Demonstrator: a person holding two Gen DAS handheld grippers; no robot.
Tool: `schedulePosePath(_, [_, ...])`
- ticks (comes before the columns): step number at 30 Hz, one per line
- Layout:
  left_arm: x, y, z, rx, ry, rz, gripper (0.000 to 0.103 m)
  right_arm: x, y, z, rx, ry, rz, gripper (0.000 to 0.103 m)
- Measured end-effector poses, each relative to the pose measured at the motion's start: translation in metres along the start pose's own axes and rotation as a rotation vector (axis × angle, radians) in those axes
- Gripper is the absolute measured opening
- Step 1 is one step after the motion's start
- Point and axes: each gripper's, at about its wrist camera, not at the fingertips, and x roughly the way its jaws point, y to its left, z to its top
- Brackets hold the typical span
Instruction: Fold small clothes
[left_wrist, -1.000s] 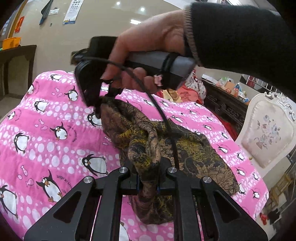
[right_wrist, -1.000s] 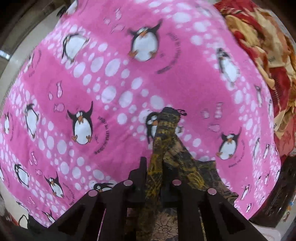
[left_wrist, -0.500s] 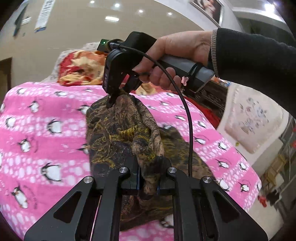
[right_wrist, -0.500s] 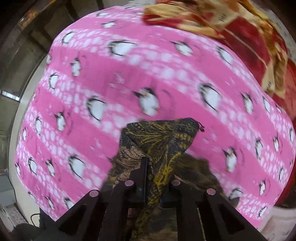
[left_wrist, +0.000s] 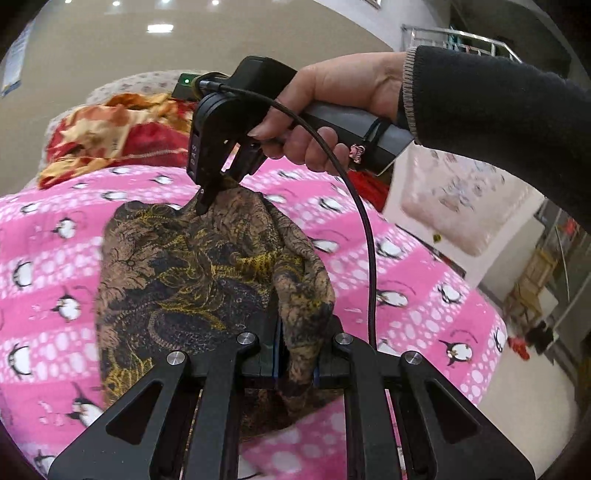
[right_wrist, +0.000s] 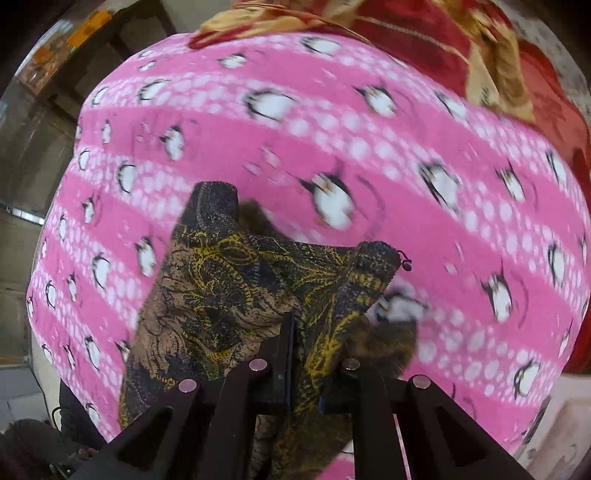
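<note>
Left wrist view, left to right: pink penguin blanket (left_wrist: 55, 236) across the whole bed, the landmark here. At its far left edge, a rumpled red and gold quilt (left_wrist: 110, 136). Near the middle of the blanket, a brown, black and yellow patterned garment (left_wrist: 192, 273), partly lifted off the pink surface and stretched between two grips. At the garment's far corner, right gripper (left_wrist: 207, 192) clenched on the fabric, pointing steeply down at the blanket. Behind it, a bare hand (left_wrist: 332, 110) around the grey handle, dark sleeve (left_wrist: 498, 122) further right, black cable (left_wrist: 365, 236) looping down over the blanket. At the garment's near edge, left gripper (left_wrist: 295, 354) clamped on a bunched fold of cloth. Beyond the blanket's right edge, a pale upholstered chair back (left_wrist: 454, 199), blurred.

Right wrist view, left to right: same pink blanket (right_wrist: 369, 177) filling the frame, blurred by motion. Garment (right_wrist: 229, 291) hanging above the blanket's lower middle, two corners sticking up. Right gripper (right_wrist: 304, 347) pinched tight on a yellow-patterned fold. Red and gold quilt (right_wrist: 461, 44) at the blanket's upper right edge.
</note>
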Motion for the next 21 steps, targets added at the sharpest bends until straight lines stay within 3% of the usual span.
schedulePosePath(6, [0.047,-0.021,-0.023,0.069,0.118,0.036,0.01,0.037,-0.044,-0.027,0.104,-0.041,0.081,0.008])
schedulePosePath(10, [0.047,-0.02,-0.035,0.065,0.15,0.019,0.012,0.045,-0.059,-0.042,0.193,-0.135,0.156,0.014])
schedulePosePath(17, [-0.018,0.003,-0.047,0.036,0.166,-0.053,0.012,-0.016,-0.059,-0.079,0.173,-0.28,0.083,0.019])
schedulePosePath(19, [-0.04,0.025,-0.046,-0.013,0.143,-0.026,0.027,-0.04,-0.044,-0.1,0.136,-0.335,0.058,0.019])
schedulePosePath(21, [-0.05,0.042,-0.041,-0.053,0.104,0.024,0.031,-0.061,-0.016,-0.131,0.036,-0.419,0.053,0.019])
